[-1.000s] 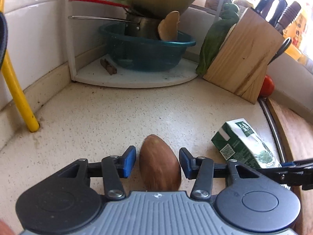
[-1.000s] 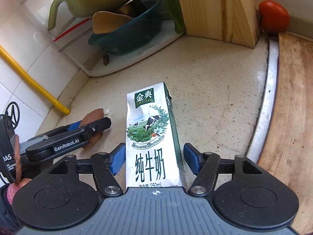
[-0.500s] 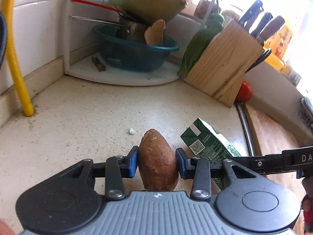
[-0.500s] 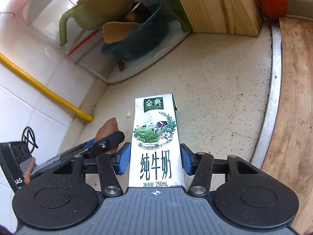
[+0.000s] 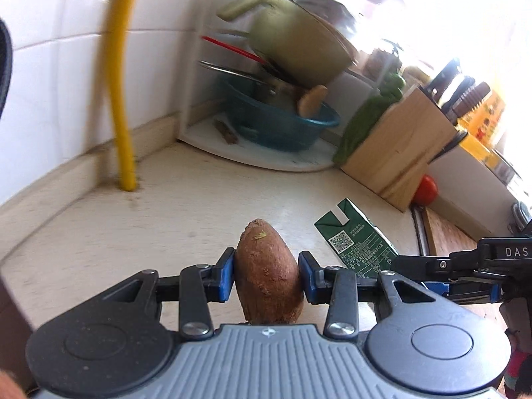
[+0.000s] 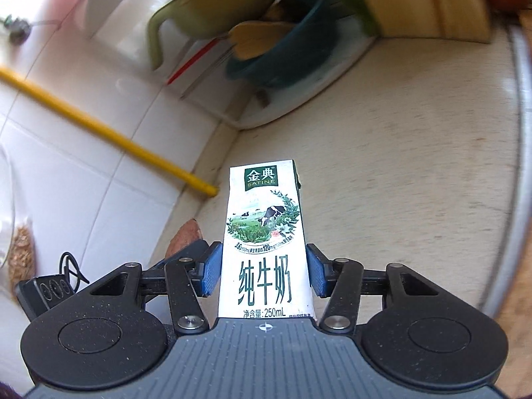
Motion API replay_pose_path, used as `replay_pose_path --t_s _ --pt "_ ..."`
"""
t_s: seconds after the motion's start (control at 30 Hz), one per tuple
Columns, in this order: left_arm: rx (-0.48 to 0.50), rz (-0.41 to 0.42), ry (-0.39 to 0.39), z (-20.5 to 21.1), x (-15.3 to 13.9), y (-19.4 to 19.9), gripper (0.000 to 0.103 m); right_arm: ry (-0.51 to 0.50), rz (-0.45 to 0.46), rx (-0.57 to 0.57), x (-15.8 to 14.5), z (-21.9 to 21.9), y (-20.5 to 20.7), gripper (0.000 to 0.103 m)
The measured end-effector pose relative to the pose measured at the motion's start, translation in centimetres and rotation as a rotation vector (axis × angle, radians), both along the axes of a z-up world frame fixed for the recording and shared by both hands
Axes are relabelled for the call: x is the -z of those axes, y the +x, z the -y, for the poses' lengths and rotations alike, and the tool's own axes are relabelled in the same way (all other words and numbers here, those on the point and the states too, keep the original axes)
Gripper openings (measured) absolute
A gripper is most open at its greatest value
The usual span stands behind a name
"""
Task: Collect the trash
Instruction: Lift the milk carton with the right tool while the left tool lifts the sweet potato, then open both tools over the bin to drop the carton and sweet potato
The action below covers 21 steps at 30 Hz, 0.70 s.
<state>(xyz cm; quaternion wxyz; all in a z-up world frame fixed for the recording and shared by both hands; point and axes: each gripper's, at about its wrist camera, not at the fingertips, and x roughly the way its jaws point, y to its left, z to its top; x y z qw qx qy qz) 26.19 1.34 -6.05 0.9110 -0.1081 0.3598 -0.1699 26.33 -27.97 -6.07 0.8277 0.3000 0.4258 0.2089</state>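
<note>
We have both pieces gripped, the left hand-held gripper (image 5: 266, 276) clamping the sweet potato (image 5: 267, 274) and the right hand-held gripper (image 6: 263, 274) the milk carton (image 6: 264, 249), above the worktop (image 6: 415, 166); binning them remains.

Daylight floods in from the upper right of the left wrist view, washing that corner out to white glare. Motion blur smears the green pot (image 5: 299, 50) and knife block (image 6: 429, 0); fisheye bends the counter (image 6: 415, 173) edges.

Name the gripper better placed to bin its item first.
Neither clearly: the left gripper is shut on the sweet potato, the right gripper on the milk carton. No bin shows.
</note>
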Motion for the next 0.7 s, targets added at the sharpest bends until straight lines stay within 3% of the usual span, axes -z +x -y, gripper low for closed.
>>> replay_pose_path --t_s 0.4,0.7 --pt "-0.203 0.02 0.025 -7.9 -1.7 -5.6 0.036 0.013 -0.005 -0.27 -0.5 -10.0 1.3 0.06" --pt "-0.397 -0.017 0.06 -14.4 -1.3 -10.6 0.036 -0.004 -0.041 -0.486 1.0 -18.9 1.1 0.06"
